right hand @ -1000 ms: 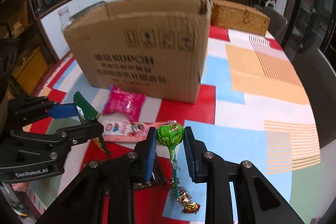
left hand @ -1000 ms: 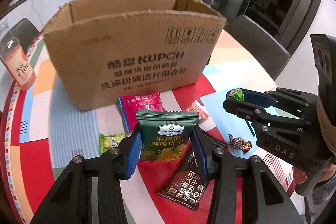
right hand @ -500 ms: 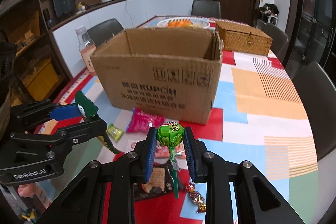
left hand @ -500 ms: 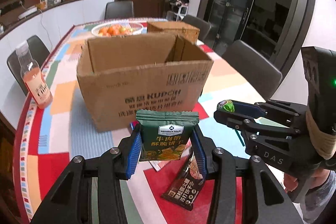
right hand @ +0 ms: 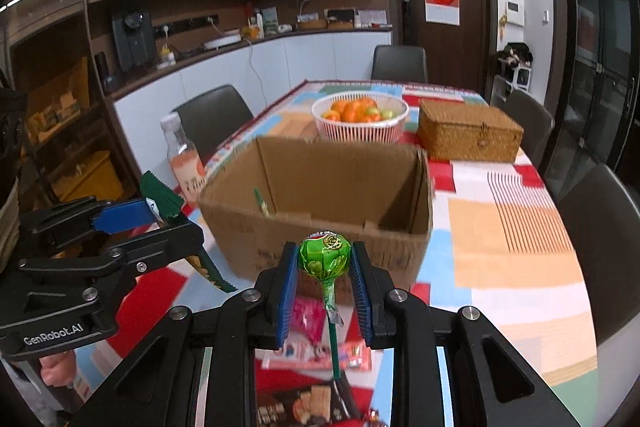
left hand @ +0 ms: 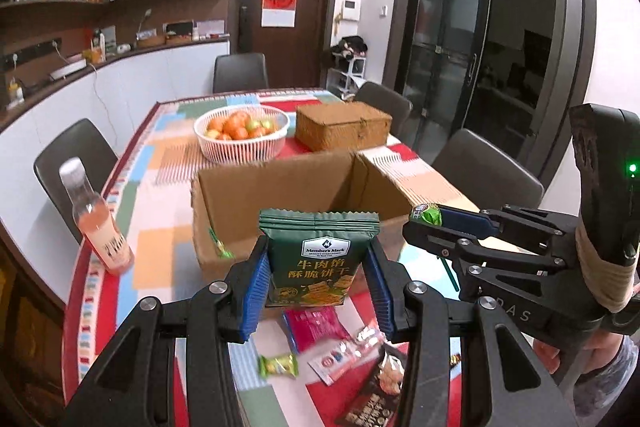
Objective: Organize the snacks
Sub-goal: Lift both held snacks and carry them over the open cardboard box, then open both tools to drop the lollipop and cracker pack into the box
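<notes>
My left gripper [left hand: 316,267] is shut on a dark green biscuit packet [left hand: 318,259], held upright above the table in front of the open cardboard box [left hand: 240,195]. My right gripper [right hand: 324,267] is shut on a green lollipop [right hand: 325,259], its stick hanging down between the jaws. Each gripper shows in the other's view: the right one [left hand: 426,217] to the right with the lollipop, the left one [right hand: 160,203] to the left with the packet edge. The box [right hand: 332,187] stands open at the top just beyond both; a small green item lies inside it. Loose snacks lie below: a pink packet [left hand: 316,323], a green candy [left hand: 279,365], a dark wrapper [left hand: 372,399].
A bottle of pink drink [left hand: 96,223] stands left of the box. Behind the box sit a white basket of fruit [left hand: 242,135] and a wicker box [left hand: 344,125]. Dark chairs ring the table with its patchwork cloth [right hand: 512,227]. A hand [right hand: 56,367] holds the left gripper.
Both grippers have risen with their snacks and tilted up. The box top and its inside now show, where a second ago only its front wall filled the views.
</notes>
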The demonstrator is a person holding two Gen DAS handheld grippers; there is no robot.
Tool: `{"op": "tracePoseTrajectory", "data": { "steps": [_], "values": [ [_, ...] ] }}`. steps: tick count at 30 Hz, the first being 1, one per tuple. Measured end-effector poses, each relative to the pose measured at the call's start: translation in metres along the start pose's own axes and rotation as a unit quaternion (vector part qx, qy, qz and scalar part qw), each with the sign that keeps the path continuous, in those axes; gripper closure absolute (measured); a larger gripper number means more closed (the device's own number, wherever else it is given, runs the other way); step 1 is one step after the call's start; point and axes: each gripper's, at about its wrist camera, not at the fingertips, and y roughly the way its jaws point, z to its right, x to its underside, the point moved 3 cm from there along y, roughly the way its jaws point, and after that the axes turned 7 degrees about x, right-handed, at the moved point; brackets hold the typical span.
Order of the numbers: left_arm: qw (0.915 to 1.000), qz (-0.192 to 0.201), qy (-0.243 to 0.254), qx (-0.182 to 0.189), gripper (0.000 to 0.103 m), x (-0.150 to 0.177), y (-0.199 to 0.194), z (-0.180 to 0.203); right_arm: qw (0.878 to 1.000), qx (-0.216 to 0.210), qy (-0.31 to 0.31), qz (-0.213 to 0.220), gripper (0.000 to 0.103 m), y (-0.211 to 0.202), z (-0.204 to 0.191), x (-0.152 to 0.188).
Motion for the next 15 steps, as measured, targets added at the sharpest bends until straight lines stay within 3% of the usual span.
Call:
{"op": "tracePoseTrajectory", "data": {
  "steps": [8, 15],
  "values": [
    [0.9999, 0.013, 0.0, -0.01, 0.058, -0.027, 0.009, -0.016, 1.0, -0.005, -0.002, 0.011, 0.076, 0.013, -0.002, -0.029],
    [0.9998, 0.001, -0.013, -0.017, 0.058, -0.045, 0.032, -0.038, 1.0, 0.0, -0.013, 0.008, 0.076, 0.035, -0.002, -0.055]
  ]
}}
